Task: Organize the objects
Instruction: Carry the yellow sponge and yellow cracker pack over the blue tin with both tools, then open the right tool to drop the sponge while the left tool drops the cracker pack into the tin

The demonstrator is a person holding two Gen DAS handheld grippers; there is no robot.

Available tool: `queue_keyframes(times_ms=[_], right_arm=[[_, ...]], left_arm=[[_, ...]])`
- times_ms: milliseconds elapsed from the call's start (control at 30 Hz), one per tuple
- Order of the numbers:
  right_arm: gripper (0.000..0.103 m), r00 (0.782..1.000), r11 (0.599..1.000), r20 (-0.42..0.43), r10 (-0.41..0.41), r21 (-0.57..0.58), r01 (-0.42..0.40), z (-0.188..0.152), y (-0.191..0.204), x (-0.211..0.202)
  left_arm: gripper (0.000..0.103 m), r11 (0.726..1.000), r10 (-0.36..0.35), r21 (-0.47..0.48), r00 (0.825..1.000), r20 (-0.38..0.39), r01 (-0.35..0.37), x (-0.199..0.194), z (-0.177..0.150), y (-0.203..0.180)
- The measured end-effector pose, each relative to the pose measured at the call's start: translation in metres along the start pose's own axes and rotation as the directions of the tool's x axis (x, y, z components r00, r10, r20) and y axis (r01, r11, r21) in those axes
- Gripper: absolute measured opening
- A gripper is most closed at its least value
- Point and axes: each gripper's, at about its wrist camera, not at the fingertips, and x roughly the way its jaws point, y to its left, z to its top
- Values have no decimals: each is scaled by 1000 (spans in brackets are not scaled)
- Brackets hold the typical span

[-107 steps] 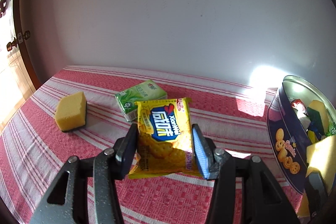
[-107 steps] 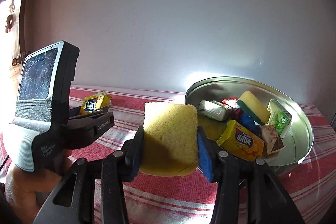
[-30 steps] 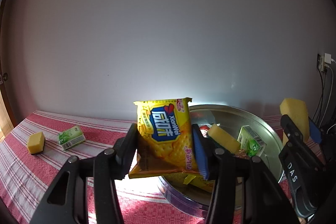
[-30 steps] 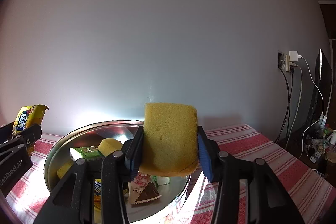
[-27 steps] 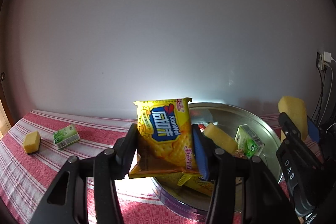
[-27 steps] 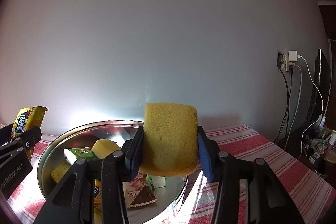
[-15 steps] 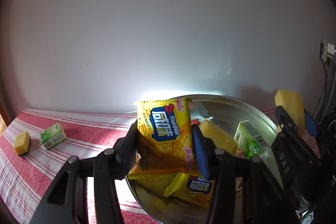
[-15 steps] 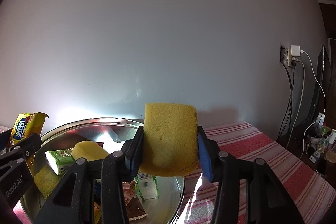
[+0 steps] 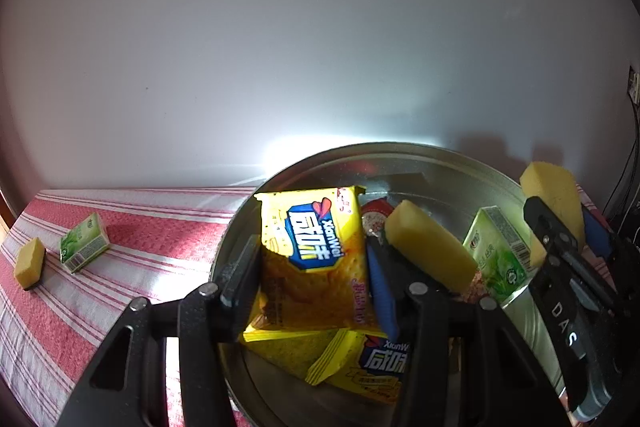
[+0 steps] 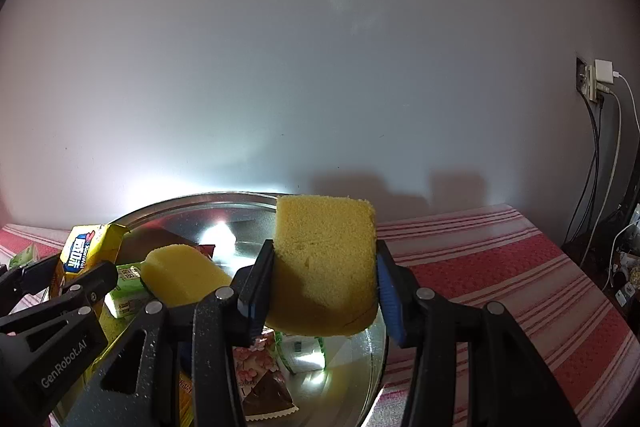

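Now that both hands have dropped over the tin (image 9: pixel 448 163), your left gripper (image 9: pixel 314 267) stays clamped on the cracker packet (image 9: pixel 316 251), right gripper (image 10: pixel 324 279) on the sponge (image 10: pixel 324 259) at the tin's 3 o'clock rim, both ready to release.

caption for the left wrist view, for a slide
Left gripper holds a yellow cracker packet over the filled round metal tin; a sponge and green carton remain on the striped cloth.
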Motion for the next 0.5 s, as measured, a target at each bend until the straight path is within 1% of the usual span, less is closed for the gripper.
queue_keyframes(times_ms=[200, 333, 367, 433, 467, 500], right_arm=[[49, 999, 998, -5, 35, -52, -36, 2, 2, 0], [50, 998, 996, -20, 65, -64, -66, 2, 2, 0], [51, 997, 995, -24, 75, -64, -77, 4, -8, 6], [54, 995, 994, -31, 90, -65, -92, 2, -11, 6], [62, 995, 993, -28, 95, -65, -96, 2, -10, 6], [65, 996, 994, -18, 91, -63, -92, 2, -12, 4]], left_arm=[[49, 1000, 7, 12, 1000, -1, -7, -1, -1, -4], [50, 1000, 16, 6, 1000, -9, -15, -1, -2, -3], [50, 1000, 15, 7, 1000, -12, -15, 0, -2, -3], [57, 1000, 7, 13, 1000, -11, -7, 4, 0, 5], [66, 1000, 13, 20, 1000, -1, -13, 1, 0, 3], [70, 999, 36, 27, 999, 16, -36, -1, 1, 3]])
